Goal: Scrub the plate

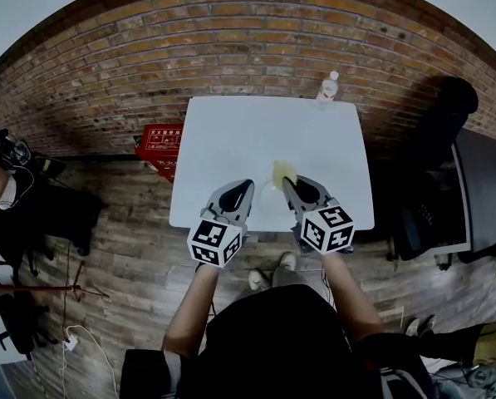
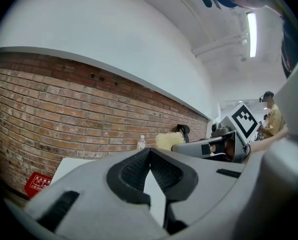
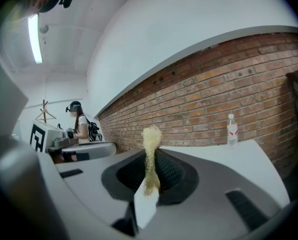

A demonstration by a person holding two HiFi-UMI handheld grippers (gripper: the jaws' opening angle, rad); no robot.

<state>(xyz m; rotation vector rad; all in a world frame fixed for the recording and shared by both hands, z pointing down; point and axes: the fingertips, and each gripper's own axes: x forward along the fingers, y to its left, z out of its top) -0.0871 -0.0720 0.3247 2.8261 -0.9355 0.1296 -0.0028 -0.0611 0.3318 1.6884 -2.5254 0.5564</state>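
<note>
Head view has the right tool (image 1: 287, 181) pinching a yellow fibrous scrubbing pad (image 1: 282, 171) upright for rubbing, the left tool (image 1: 246, 185) pressed together empty alongside, and the plate lost against the white desk (image 1: 231, 131).

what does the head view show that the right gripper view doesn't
Only the head view shows the red box on the floor beside the table and the wearer's shoes. Only the right gripper view shows a ceiling light and a second person in the background. Both show the white table, the water bottle, the brick wall and the yellow sponge clamped in the right gripper.
</note>
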